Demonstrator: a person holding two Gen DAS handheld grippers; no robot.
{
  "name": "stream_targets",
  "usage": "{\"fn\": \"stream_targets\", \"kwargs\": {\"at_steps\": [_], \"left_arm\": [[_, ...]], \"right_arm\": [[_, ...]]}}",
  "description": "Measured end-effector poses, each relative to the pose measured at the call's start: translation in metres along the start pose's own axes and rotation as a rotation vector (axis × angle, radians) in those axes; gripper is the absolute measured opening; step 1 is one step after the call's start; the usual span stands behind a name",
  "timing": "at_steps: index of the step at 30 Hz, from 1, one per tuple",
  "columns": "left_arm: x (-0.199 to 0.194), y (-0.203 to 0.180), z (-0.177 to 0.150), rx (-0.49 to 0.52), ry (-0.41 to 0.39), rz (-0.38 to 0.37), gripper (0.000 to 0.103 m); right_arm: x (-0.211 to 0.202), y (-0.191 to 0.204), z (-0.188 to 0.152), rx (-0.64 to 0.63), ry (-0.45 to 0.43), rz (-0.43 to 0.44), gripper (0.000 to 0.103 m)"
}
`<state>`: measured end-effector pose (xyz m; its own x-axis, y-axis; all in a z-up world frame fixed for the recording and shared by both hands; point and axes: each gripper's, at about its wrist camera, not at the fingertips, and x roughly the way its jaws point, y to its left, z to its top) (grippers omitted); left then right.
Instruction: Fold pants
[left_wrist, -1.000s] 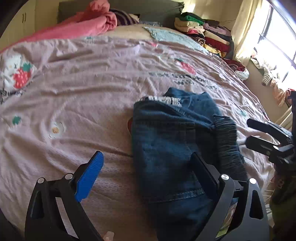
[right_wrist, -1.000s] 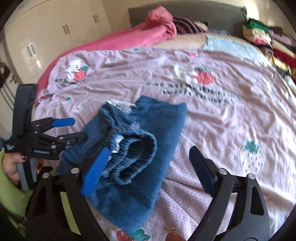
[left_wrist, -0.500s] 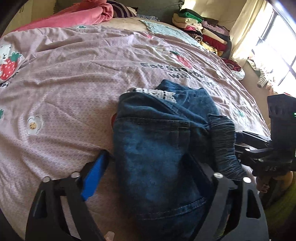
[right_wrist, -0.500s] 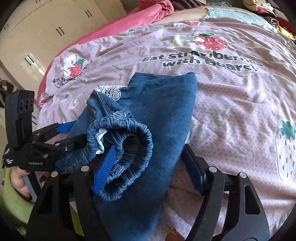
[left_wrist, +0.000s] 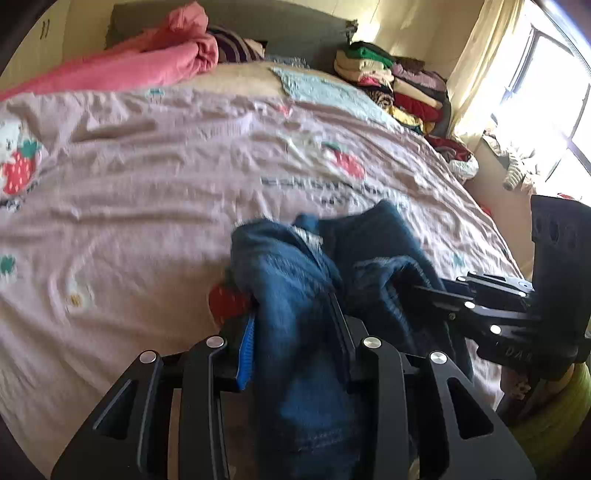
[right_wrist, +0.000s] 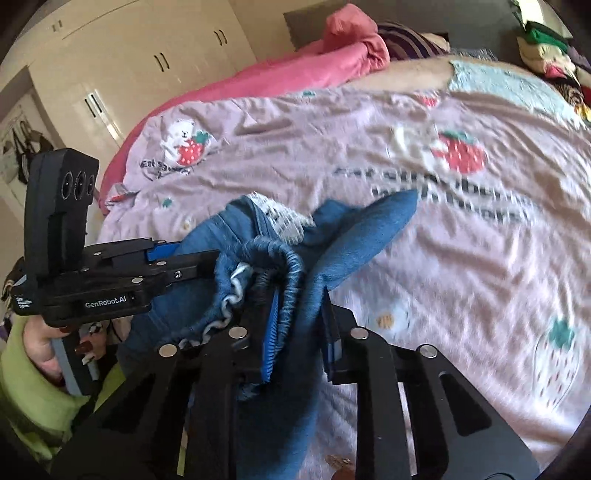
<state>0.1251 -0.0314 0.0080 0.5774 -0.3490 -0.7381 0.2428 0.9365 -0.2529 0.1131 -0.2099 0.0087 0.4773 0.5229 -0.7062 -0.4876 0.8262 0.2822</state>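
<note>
The folded blue jeans (left_wrist: 295, 280) lie bunched near the front edge of the bed, their near end lifted off the sheet. My left gripper (left_wrist: 293, 332) is closing, and its pads press on a thick fold of denim at the left side. My right gripper (right_wrist: 300, 325) is closing too, clamped on the denim beside the elastic waistband (right_wrist: 273, 251). In the right wrist view the left gripper (right_wrist: 199, 258) reaches into the jeans (right_wrist: 354, 229) from the left. In the left wrist view the right gripper (left_wrist: 424, 291) comes in from the right. The picture is blurred by motion.
The pink strawberry-print bedsheet (left_wrist: 147, 184) stretches away behind the jeans. A rolled pink blanket (left_wrist: 155, 62) lies at the head of the bed and a stack of folded clothes (left_wrist: 399, 85) at its far right. A hand in a green sleeve (right_wrist: 33, 369) holds the left gripper. White wardrobes (right_wrist: 147, 74) stand on the left.
Both grippers went from wide open around the jeans to clamped on them. The near end of the jeans has bunched up and risen off the sheet.
</note>
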Motion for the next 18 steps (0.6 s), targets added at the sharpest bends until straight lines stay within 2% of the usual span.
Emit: {"fn": "stream_targets", "kwargs": {"at_steps": [4, 8, 10, 15, 18], "left_arm": [[0.002, 0.000, 0.012, 0.011, -0.040, 0.037, 0.033], [0.019, 0.010, 0.005, 0.005, 0.017, 0.087, 0.034], [0.024, 0.014, 0.001, -0.005, 0.036, 0.084, 0.040], [0.026, 0.016, -0.004, -0.003, 0.045, 0.081, 0.053], [0.019, 0.015, -0.006, -0.004, 0.039, 0.076, 0.059]], "right_arm": [[0.007, -0.004, 0.011, -0.022, -0.025, -0.027, 0.013], [0.021, -0.019, 0.004, 0.026, 0.035, -0.092, 0.014], [0.023, -0.030, -0.005, 0.072, 0.055, -0.101, 0.017], [0.019, -0.048, -0.021, 0.161, 0.072, -0.125, 0.031], [0.008, -0.044, -0.022, 0.152, 0.055, -0.150, 0.038]]}}
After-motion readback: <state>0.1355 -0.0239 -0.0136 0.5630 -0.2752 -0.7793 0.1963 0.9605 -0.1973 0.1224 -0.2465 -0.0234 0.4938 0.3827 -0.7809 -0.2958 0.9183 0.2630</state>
